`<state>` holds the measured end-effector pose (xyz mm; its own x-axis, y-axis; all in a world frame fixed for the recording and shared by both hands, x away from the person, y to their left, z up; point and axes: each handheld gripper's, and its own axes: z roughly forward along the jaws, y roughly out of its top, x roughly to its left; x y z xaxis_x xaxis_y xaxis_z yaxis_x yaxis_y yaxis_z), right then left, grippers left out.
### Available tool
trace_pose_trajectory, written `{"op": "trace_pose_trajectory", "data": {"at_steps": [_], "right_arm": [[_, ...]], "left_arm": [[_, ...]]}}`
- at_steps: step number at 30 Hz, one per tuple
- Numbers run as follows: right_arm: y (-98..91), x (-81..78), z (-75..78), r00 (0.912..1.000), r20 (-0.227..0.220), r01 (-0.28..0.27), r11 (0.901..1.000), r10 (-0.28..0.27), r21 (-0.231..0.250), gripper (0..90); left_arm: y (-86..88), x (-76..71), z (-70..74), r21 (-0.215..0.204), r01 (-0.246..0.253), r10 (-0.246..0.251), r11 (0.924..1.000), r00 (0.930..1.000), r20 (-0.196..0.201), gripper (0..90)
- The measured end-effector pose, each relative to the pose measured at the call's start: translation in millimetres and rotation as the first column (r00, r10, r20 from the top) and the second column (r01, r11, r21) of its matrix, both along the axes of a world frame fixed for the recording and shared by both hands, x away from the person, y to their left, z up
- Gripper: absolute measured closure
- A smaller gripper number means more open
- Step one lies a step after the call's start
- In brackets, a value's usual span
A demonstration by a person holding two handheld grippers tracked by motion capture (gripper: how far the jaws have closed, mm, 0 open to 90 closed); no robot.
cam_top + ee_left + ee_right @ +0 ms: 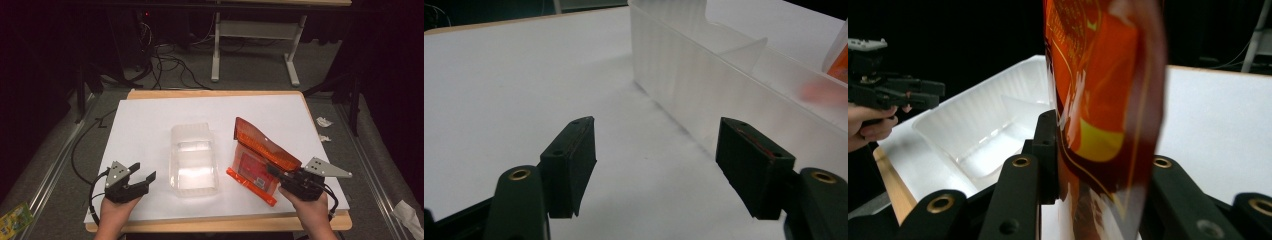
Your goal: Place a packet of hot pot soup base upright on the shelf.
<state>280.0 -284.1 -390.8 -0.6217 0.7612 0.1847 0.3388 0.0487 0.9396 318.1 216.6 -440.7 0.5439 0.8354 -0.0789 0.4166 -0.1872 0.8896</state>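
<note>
Orange pouch (260, 155) is clamped upright in the right gripper (280, 176) beside the clear tray (194, 160), while the left gripper (142, 172), jaws apart and empty, likely steadies the tray next.

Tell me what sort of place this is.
Probably a lab or recording workspace: a white-covered table in a dark room, loose cables on the floor behind it, and a bare equipment stand beyond.

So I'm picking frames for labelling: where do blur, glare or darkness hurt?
High view: dark surroundings, glare in the clear tray. Left gripper view: orange packet soft and smeared at the edge. Right gripper view: packet too close, blurred, black background.
</note>
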Motion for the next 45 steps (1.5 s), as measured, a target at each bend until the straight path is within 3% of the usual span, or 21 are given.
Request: {"op": "trace_pose_trajectory", "data": {"at_steps": [8,16,30,45], "right_arm": [[-0.6,-3.0,16.1,0.9978,0.039,0.052,0.9981,-0.053,0.034,72.6],[8.0,6.8,30.0,0.9939,0.058,0.089,0.9933,-0.093,0.074,72.6],[47.5,26.9,59.5,0.9918,0.113,0.048,0.9934,-0.059,0.104,72.6],[97.5,40.6,63.8,0.9921,0.125,-0.028,0.9926,0.013,0.118,72.6]], "left_arm": [[0.7,-0.4,0.2,-0.002,0.0,0.001,1.0,0.9999,0.014,31.9],[0.3,-0.2,-0.5,0.0,0.003,-0.003,1.0,0.9998,0.018,30.0],[-2.4,-2.4,1.9,0.022,0.034,-0.035,0.9992,0.9986,0.039,29.1],[-0.5,-3.7,3.5,0.009,0.033,-0.033,0.9994,0.9984,0.046,29.1]]}}
